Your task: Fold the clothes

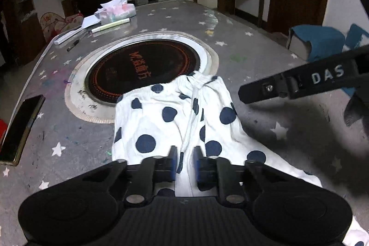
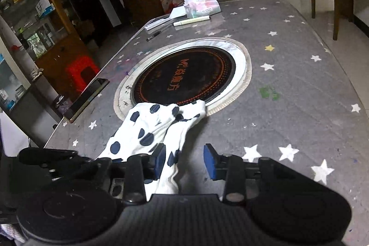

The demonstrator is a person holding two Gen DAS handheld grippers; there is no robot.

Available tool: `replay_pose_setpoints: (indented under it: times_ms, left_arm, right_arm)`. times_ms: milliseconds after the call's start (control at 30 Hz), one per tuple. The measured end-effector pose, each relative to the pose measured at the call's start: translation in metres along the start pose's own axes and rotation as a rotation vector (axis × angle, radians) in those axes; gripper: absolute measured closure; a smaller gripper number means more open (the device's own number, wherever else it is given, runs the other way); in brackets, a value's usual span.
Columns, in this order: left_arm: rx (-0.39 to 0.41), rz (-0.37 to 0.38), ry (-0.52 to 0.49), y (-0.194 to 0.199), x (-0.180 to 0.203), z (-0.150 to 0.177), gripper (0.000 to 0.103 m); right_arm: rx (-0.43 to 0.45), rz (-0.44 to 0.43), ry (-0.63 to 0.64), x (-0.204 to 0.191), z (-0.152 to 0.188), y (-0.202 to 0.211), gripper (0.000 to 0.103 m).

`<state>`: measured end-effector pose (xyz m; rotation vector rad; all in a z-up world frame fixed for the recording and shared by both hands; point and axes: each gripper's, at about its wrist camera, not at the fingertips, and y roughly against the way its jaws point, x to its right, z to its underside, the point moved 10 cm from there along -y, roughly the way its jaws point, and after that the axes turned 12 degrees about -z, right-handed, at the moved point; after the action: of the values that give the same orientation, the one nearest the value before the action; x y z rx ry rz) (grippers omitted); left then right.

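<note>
A white garment with dark blue polka dots (image 1: 161, 121) lies crumpled on the grey star-patterned table (image 1: 265, 57). Its far end laps onto the rim of the round hob. My left gripper (image 1: 185, 160) is shut on a fold at the garment's near edge, with cloth pinched between the blue pads. In the right wrist view the garment (image 2: 147, 126) runs down between the fingers of my right gripper (image 2: 184, 157), which stands open. The cloth lies against the left pad, and the right pad is over bare table. One finger (image 1: 265, 89) of the right gripper reaches in from the right in the left wrist view.
A round black hob (image 2: 184, 75) is set into the table's middle. A dark phone (image 1: 20, 128) lies at the left edge. A tissue pack (image 1: 117, 10), papers and pens sit at the far end. A blue-wrapped block (image 1: 316, 43) is on the right. A red stool (image 2: 80, 73) stands beside the table.
</note>
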<state>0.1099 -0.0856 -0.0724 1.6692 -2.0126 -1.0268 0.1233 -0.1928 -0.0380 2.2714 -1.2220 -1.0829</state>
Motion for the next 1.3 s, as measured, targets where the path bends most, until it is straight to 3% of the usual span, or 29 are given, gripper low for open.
replay_pose_setpoints:
  times_ms: [400,633,700,733,767,833,967,1133,1200,1233,1300]
  left_arm:
    - [0.05,-0.068,0.228,0.023,-0.085,-0.015,0.101]
    - [0.047,0.043,0.211,0.034,-0.072,-0.014,0.097]
    - [0.052,0.081,0.173,0.037,-0.052,-0.015,0.092]
    - [0.053,0.096,0.154,0.038,-0.043,-0.015,0.081]
    - [0.053,0.104,0.138,0.038,-0.035,-0.015,0.063]
    - [0.061,0.1,0.102,0.038,-0.021,-0.016,0.05]
    - [0.072,0.085,0.021,0.031,0.003,-0.017,0.047]
    - [0.05,0.044,-0.01,0.008,0.014,-0.019,0.049]
    - [0.032,0.022,-0.026,-0.004,0.015,-0.018,0.07]
    - [0.015,0.019,-0.029,-0.01,0.014,-0.016,0.087]
    - [-0.011,0.032,-0.002,-0.017,0.009,-0.012,0.094]
  right_arm:
    - [-0.015,-0.007,-0.057,0.012,0.002,-0.023,0.067]
    - [-0.044,-0.011,-0.045,0.01,0.006,-0.037,0.068]
    - [-0.033,-0.013,-0.044,0.01,0.003,-0.037,0.068]
    - [-0.029,-0.012,-0.046,0.011,0.001,-0.035,0.068]
    - [-0.025,-0.012,-0.048,0.012,-0.001,-0.034,0.068]
    - [-0.022,-0.008,-0.046,0.013,-0.004,-0.031,0.068]
    - [-0.026,0.005,-0.029,0.015,-0.009,-0.027,0.068]
    - [-0.026,-0.003,-0.031,0.016,-0.013,-0.031,0.068]
    - [-0.029,-0.011,-0.038,0.015,-0.013,-0.037,0.068]
    - [-0.03,-0.015,-0.042,0.015,-0.013,-0.04,0.068]
    - [-0.033,-0.024,-0.049,0.014,-0.013,-0.046,0.074]
